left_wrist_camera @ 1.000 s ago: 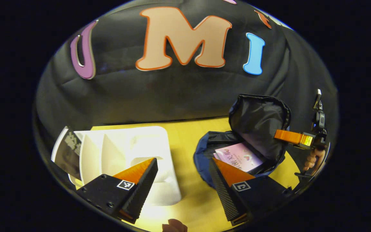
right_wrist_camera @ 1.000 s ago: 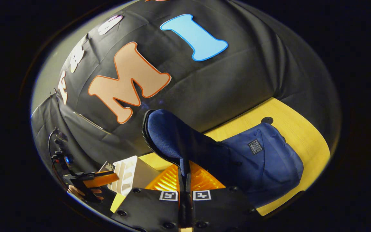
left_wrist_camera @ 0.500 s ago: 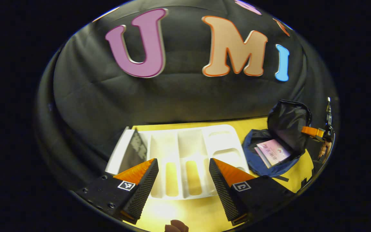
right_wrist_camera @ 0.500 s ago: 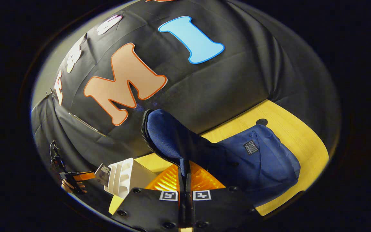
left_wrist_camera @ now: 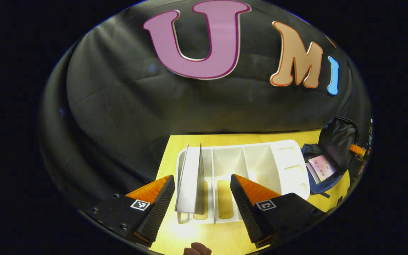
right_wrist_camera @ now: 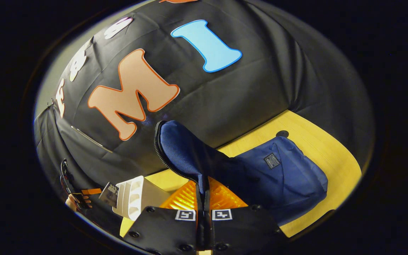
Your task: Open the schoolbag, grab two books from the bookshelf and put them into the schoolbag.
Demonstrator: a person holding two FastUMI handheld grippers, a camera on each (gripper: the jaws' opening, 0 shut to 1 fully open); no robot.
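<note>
Our left gripper (left_wrist_camera: 200, 198) hangs with its fingers spread, one on either side of a book (left_wrist_camera: 191, 180) standing upright in the end slot of the white bookshelf (left_wrist_camera: 260, 166) — not touching it. Our right gripper (right_wrist_camera: 203, 191) is pinched tight on the lifted flap (right_wrist_camera: 182, 152) of the blue schoolbag (right_wrist_camera: 282, 177), which lies on the yellow desk (right_wrist_camera: 317, 134) with a pink book (left_wrist_camera: 320, 167) inside.

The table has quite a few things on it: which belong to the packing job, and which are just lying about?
Part of the job:
- schoolbag, flap pinched up by right gripper
- pink book already inside
- book upright in bookshelf
- left gripper, open before it

Lying about:
- small black disc on table
</note>
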